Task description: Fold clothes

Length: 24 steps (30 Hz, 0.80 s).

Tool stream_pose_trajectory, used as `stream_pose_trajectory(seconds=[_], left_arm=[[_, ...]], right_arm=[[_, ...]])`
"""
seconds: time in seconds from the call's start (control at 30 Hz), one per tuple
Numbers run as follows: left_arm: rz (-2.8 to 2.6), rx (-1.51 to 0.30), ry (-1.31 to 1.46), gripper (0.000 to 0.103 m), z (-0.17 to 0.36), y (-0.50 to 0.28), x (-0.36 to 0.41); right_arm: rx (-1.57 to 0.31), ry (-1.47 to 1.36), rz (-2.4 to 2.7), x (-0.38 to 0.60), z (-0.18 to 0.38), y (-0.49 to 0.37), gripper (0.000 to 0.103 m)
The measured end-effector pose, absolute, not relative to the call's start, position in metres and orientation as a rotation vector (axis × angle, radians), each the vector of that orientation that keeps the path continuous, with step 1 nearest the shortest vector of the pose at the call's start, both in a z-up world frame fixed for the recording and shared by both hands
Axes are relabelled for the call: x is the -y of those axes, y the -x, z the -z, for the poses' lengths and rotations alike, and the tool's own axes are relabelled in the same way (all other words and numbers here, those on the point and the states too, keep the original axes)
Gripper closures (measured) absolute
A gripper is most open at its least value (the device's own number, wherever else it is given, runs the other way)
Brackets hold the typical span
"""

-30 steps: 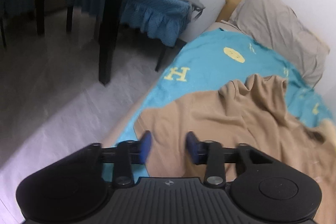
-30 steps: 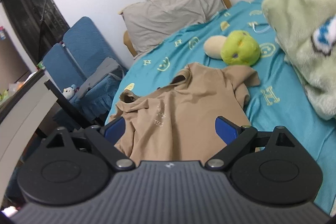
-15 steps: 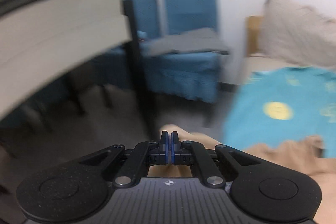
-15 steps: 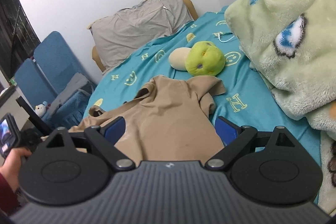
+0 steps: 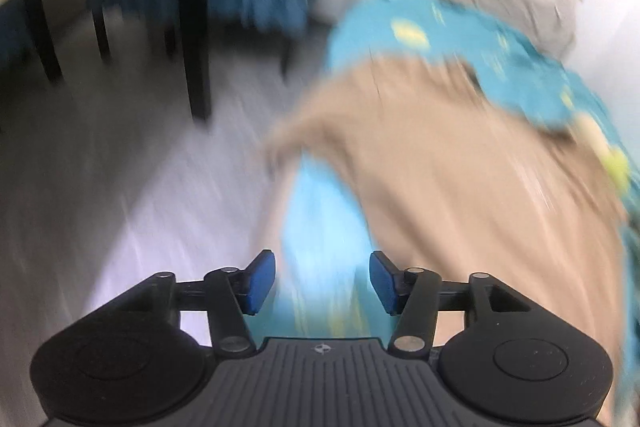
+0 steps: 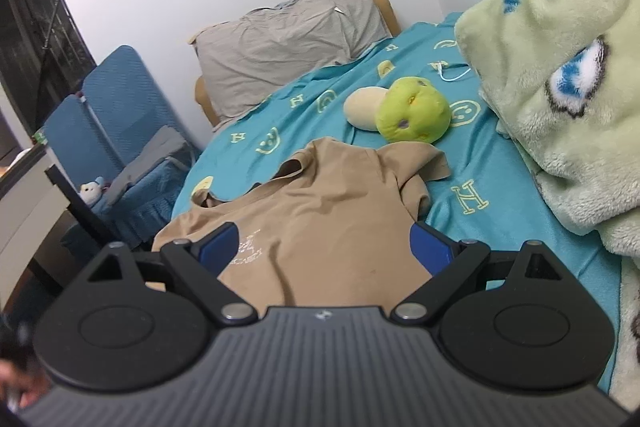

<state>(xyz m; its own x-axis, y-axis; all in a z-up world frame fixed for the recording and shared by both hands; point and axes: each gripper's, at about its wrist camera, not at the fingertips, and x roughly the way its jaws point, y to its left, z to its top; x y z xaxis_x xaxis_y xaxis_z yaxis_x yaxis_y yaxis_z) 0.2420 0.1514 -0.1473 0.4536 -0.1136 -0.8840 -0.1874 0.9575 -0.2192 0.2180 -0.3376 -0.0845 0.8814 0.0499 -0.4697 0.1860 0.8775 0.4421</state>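
Your left tongs (image 5: pixel 322 281), low in the centre of the left wrist view, stand apart with only blurred teal bed sheet (image 5: pixel 320 211) showing between the blue pads; half a second ago they were pinched fully together near the bed's edge, so they have just let go. That whole view is smeared by motion, which suggests your left hand is swinging. The tan T-shirt (image 6: pixel 320 227) lies on the bed, filling the lower middle of the right wrist view, collar toward the upper centre, one sleeve reaching right toward a green plush toy (image 6: pixel 414 115), and the left shoulder bunched at middle left. Compared with a second ago, its left side lies pulled out wider toward the bed's edge, and the body looks flatter, though a long crease runs down its centre. Your right tongs (image 6: pixel 326 251), at the bottom centre of that view, are spread wide above the shirt's lower part and grip nothing, much as they were a second ago. A grey pillow (image 6: pixel 288 43) sits at the upper centre and a fluffy pale green blanket (image 6: pixel 560 87) fills the right side. The shirt looks spread rather than folded, so the folding itself seems to lie ahead, or a fold has been reopened; one cannot tell which.
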Motion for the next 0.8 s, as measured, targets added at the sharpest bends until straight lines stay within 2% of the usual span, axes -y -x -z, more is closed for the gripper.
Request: stream_pose_trajectory(seconds=[0.07, 0.13, 0.23, 0.3, 0.43, 0.5, 0.53, 0.8], left_arm=[[-0.026, -1.198, 0.355, 0.041, 0.154, -0.205, -0.150], [-0.032, -1.232, 0.340, 0.038, 0.158, -0.188, -0.148], [-0.042, -1.282, 0.316, 0.039, 0.163, -0.163, -0.144], [-0.048, -1.316, 0.301, 0.049, 0.166, -0.146, -0.142], [-0.027, -1.347, 0.256, 0.064, 0.160, -0.139, -0.137], [-0.028, -1.354, 0.212, 0.077, 0.156, -0.136, -0.133], [-0.030, -1.357, 0.186, 0.098, 0.154, -0.135, -0.131], [-0.045, -1.375, -0.024, 0.101, 0.140, -0.125, -0.112]], right_arm=[[-0.486, -0.498, 0.074, 0.338, 0.082, -0.212, 0.009], [-0.487, -0.502, 0.076, 0.339, 0.082, -0.206, 0.009], [-0.484, -0.495, 0.094, 0.340, 0.080, -0.198, 0.009], [-0.476, -0.439, 0.123, 0.336, 0.077, -0.192, 0.009], [-0.475, -0.331, 0.169, 0.326, 0.075, -0.181, 0.009], [-0.493, -0.327, 0.172, 0.326, 0.077, -0.180, 0.009], [-0.503, -0.327, 0.173, 0.327, 0.079, -0.179, 0.009], [-0.533, -0.308, 0.160, 0.321, 0.085, -0.178, 0.009]])
